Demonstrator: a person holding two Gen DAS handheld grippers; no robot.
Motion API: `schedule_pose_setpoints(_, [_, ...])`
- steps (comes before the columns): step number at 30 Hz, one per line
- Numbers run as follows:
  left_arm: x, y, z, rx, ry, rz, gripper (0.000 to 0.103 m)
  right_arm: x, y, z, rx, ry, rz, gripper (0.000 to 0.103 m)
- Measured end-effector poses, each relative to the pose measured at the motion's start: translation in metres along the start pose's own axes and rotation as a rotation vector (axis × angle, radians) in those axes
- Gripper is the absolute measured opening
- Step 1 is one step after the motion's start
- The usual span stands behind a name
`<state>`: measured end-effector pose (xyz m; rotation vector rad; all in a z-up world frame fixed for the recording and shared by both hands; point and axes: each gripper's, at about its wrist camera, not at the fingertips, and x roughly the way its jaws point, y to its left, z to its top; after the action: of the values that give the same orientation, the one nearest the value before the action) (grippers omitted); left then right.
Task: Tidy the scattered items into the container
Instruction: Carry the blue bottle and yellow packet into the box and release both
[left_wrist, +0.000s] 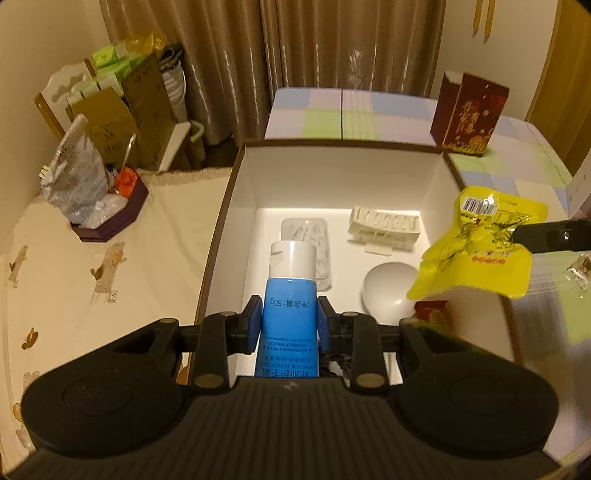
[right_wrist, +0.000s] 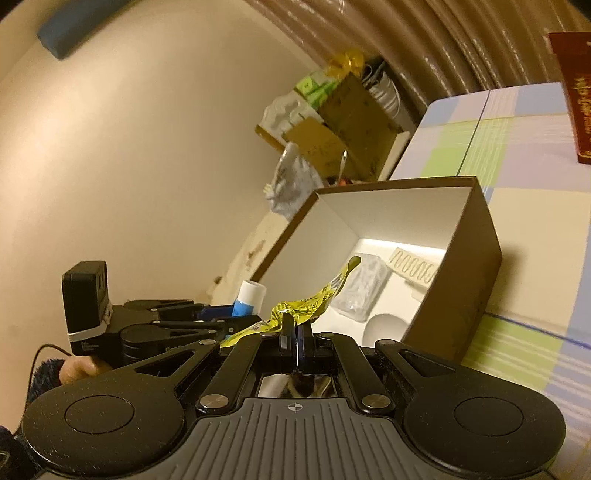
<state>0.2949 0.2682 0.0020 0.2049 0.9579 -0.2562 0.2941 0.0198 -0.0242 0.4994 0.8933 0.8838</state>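
My left gripper (left_wrist: 290, 317) is shut on a blue tube (left_wrist: 290, 295) with a white cap, held over the near edge of the open white-lined box (left_wrist: 236, 192). My right gripper (right_wrist: 293, 334) is shut on a yellow snack packet (right_wrist: 306, 306), held above the box's right side; the packet also shows in the left wrist view (left_wrist: 476, 247), with the right gripper (left_wrist: 524, 236) entering from the right. Inside the box lie a clear plastic packet (left_wrist: 310, 247), a white ribbed holder (left_wrist: 384, 229) and a white round object (left_wrist: 388, 291).
A red snack packet (left_wrist: 432, 314) lies at the box's near right wall. A dark red carton (left_wrist: 469, 114) stands behind the box. A purple tray (left_wrist: 110, 218) with bags sits to the left. Cartons (left_wrist: 122, 110) are stacked against the curtain. A small wrapped item (left_wrist: 580, 269) lies on the checked cloth.
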Motion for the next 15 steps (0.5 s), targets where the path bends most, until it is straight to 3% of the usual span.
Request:
schedule_pose_setpoints(11, [0.047, 0.01, 0.005, 0.006, 0.074, -0.044, 0.027, 0.038, -0.003, 0.018, -0.059, 0.069, -0.073, 0.003])
schedule_pose_setpoints(15, [0.049, 0.011, 0.006, 0.02, 0.068, -0.047, 0.027, 0.045, -0.005, 0.018, -0.076, 0.088, -0.092, 0.003])
